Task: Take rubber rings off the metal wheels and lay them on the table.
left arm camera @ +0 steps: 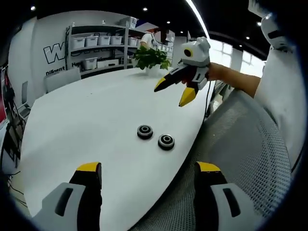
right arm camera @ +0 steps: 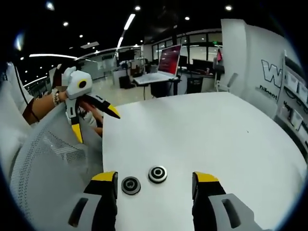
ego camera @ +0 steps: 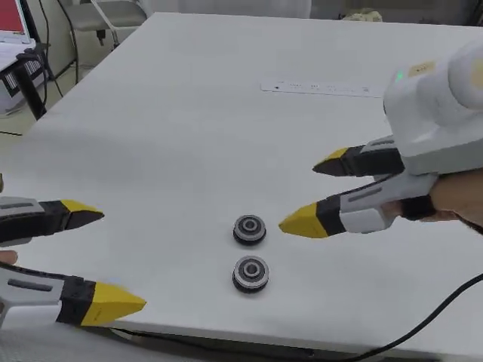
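Yellow-tipped and dark behind the tips, the left gripper (ego camera: pixel 122 260) comes in at the left edge of the head view, low over the white table (ego camera: pixel 189 113), its jaws spread wide with nothing between them; in its own view the two tips frame both wheels from well back, which reads as a waiting stance that leaves room for the other tool. Toward the middle, close to the table's near edge, sit the two metal wheels, the far wheel (ego camera: pixel 250 229) and the near wheel (ego camera: pixel 250 273), lying flat, just beside each other and apart from either tool. Each carries its dark rubber ring (ego camera: pixel 250 241) around the rim, so no ring has been laid on the table yet and the task looks to be at its start. To the right, the right gripper (ego camera: pixel 298 195) is held above the surface in a person's hand, jaws parted and empty, its lower yellow tip pointing at the far wheel from near by without touching it; the likely reason is to line up a grip on that wheel or its ring, though which cannot be told. The wheels will probably slide on the smooth top unless one tool steadies the metal while the other peels the rubber. Farther back on the right lies a thin white strip (ego camera: pixel 324 88), well clear of the work
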{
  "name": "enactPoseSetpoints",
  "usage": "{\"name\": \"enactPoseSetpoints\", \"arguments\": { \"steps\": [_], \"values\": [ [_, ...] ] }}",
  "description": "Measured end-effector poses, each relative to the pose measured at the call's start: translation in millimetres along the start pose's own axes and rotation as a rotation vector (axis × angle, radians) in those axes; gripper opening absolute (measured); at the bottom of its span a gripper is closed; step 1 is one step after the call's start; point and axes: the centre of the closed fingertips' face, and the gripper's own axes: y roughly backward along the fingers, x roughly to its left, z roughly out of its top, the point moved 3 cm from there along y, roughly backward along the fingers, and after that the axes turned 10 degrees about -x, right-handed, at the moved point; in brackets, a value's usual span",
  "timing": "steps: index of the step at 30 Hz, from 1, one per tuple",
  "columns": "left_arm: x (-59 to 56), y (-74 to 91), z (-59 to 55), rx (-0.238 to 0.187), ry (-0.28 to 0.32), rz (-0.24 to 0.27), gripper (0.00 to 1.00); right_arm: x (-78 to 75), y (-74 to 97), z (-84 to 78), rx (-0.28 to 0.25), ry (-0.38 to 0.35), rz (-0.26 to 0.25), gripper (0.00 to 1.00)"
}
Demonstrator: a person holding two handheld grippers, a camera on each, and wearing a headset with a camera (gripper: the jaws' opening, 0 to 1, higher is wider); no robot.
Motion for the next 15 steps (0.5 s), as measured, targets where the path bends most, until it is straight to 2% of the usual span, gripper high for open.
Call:
{"name": "enactPoseSetpoints", "arguments": {
  "steps": [1, 2, 4, 5, 7, 8, 10, 12, 13, 15],
  "values": [
    [0.2, 0.8, 2.0, 0.003, -0.007, 0.001, 0.74, 5.3, -2.9, -2.5, -0.028, -0.023, 0.022, 0.57],
    [0.7, 0.5, 5.7, 0.007, -0.018, 0.006, 0.74, 8.1, -4.3, -6.0, -0.026, -0.039, 0.034, 0.52],
    [2.2, -3.4, 14.3, 0.007, -0.028, 0.013, 0.75, 15.6, -5.0, -17.6, 0.019, 0.0, 0.068, 0.46],
    [1.8, -5.2, 18.5, 0.0, -0.042, 0.009, 0.75, 17.7, -5.2, -20.6, 0.025, 0.027, 0.077, 0.43],
    [-1.1, -12.6, 31.8, -0.021, -0.092, -0.021, 0.73, 20.2, -5.5, -25.7, 0.019, 0.033, 0.08, 0.4],
    [-3.4, -17.5, 38.7, -0.026, -0.11, -0.036, 0.73, 18.8, -6.1, -28.7, 0.019, 0.02, 0.078, 0.39],
    [-7.1, -24.0, 44.7, -0.007, -0.145, -0.062, 0.73, 18.1, -7.4, -32.3, 0.019, 0.002, 0.082, 0.36],
    [-12.1, -33.8, 54.4, 0.001, -0.222, -0.096, 0.72, 15.0, -10.4, -37.4, 0.018, -0.021, 0.083, 0.32],
    [-13.1, -35.6, 56.2, 0.0, -0.234, -0.103, 0.71, 15.2, -11.1, -38.5, 0.018, -0.034, 0.083, 0.31],
    [-18.5, -51.6, 69.7, -0.038, -0.286, -0.13, 0.67, 21.6, -15.9, -46.0, 0.008, -0.111, 0.123, 0.32]
  ]
}}
